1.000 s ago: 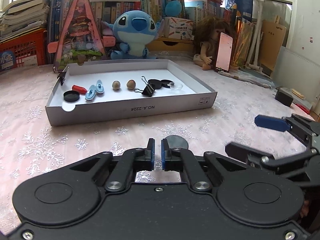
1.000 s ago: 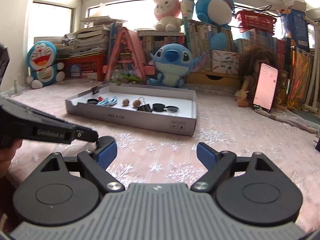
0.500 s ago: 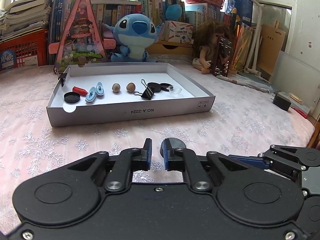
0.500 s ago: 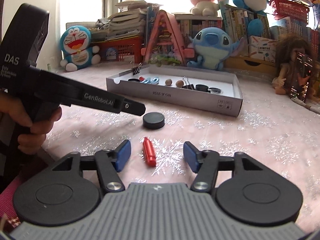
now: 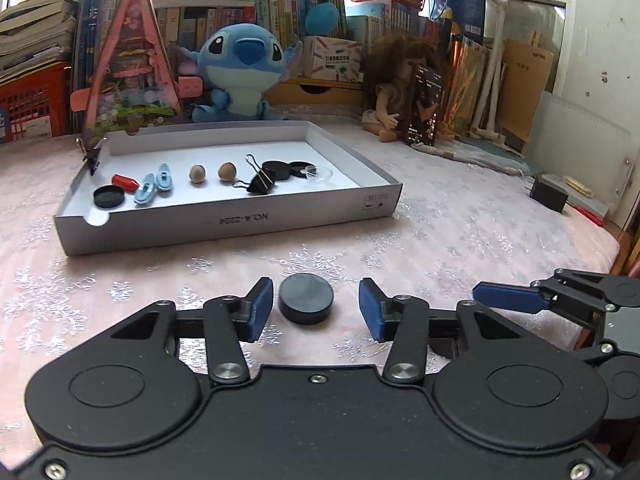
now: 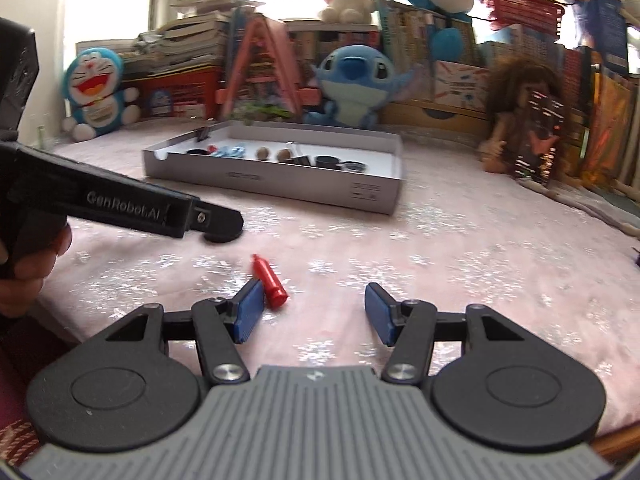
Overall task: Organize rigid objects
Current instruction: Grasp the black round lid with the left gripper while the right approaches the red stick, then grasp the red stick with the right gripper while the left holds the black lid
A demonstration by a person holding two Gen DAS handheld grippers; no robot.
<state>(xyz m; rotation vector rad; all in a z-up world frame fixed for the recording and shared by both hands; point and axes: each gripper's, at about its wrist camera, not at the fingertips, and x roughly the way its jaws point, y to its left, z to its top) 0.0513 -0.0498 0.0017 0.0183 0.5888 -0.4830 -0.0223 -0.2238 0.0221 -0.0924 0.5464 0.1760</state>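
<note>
A black round cap (image 5: pixel 306 298) lies on the pink cloth between the fingers of my left gripper (image 5: pixel 316 308), which is open around it without touching. My right gripper (image 6: pixel 316 312) is open; a red cap (image 6: pixel 269 282) lies on the cloth just by its left finger. The grey shallow box (image 5: pixel 224 222) holds a black cap, a red cap, blue clips, two wooden beads, a binder clip and more black caps. The box also shows in the right wrist view (image 6: pixel 280 186). The black cap is partly hidden behind the left gripper's body in the right wrist view (image 6: pixel 218 236).
Plush toys (image 5: pixel 244 68), a doll (image 5: pixel 400 92), a phone (image 5: pixel 426 110) and books line the back. A black adapter (image 5: pixel 548 196) lies at the right near the bed's edge. The right gripper's finger (image 5: pixel 508 298) shows at the right of the left wrist view.
My left gripper has opened and now brackets the black cap. My right gripper has shifted right, so the red cap now lies by its left finger.
</note>
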